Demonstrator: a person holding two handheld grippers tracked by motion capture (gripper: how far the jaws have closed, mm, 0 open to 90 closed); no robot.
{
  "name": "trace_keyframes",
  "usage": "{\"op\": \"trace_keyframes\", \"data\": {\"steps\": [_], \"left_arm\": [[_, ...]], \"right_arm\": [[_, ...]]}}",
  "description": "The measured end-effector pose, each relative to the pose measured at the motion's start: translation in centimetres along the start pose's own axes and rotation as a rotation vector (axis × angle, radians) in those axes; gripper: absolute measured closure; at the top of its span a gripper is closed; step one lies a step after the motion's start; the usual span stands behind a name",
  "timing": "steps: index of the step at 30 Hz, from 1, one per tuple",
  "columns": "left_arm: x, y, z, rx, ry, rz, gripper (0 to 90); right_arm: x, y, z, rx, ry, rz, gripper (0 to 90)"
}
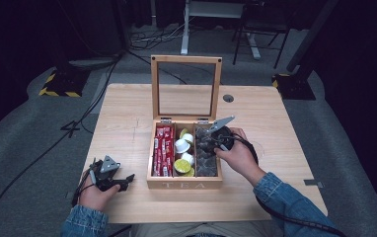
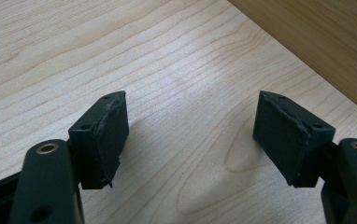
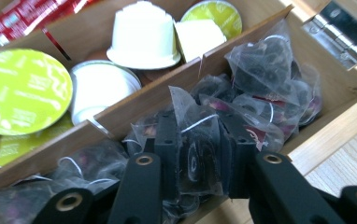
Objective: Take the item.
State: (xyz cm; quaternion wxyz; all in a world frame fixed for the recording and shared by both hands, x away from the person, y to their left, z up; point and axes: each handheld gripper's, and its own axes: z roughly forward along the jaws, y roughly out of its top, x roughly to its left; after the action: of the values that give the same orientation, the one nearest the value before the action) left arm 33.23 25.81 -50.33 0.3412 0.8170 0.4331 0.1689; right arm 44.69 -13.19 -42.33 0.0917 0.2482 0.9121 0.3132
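A wooden tea box (image 1: 184,184) stands open in the middle of the table, its glass lid (image 1: 186,88) upright. Its three compartments hold red sachets (image 1: 162,150), white and green capsules (image 1: 183,153) and clear mesh tea bags (image 1: 206,153). My right gripper (image 1: 215,143) reaches into the right compartment and is shut on a mesh tea bag (image 3: 199,154) with dark leaves inside. Both pads press its sides among the other tea bags (image 3: 265,70). My left gripper (image 1: 126,180) rests low over the table left of the box, open, with only bare wood between its pads (image 2: 103,135).
The box wall (image 2: 326,42) lies close to the right of the left gripper. A round cable hole (image 1: 228,98) sits at the table's back right. Beyond the table are a desk frame, cables and stand bases on the grey floor.
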Motion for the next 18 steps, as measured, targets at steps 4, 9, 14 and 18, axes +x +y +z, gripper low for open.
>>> {"op": "trace_keyframes", "data": {"steps": [4, 9, 14, 18], "left_arm": [[0.0, 0.0, 0.0, 0.000, -0.001, -0.001, 26.8], [0.0, 0.0, 0.1, 0.002, -0.004, -0.002, 26.8], [0.0, 0.1, 0.1, 0.002, -0.003, -0.001, 26.7], [0.0, 0.1, 0.1, 0.002, -0.003, -0.001, 26.7]], "right_arm": [[-0.1, -0.1, -0.7, -0.043, 0.012, 0.018, 73.7], [-0.3, 0.1, -1.7, -0.114, 0.037, 0.035, 73.9], [-0.4, 0.6, -3.3, -0.188, 0.047, 0.039, 73.9], [-0.5, 0.8, -4.3, -0.224, 0.054, 0.040, 73.9]]}}
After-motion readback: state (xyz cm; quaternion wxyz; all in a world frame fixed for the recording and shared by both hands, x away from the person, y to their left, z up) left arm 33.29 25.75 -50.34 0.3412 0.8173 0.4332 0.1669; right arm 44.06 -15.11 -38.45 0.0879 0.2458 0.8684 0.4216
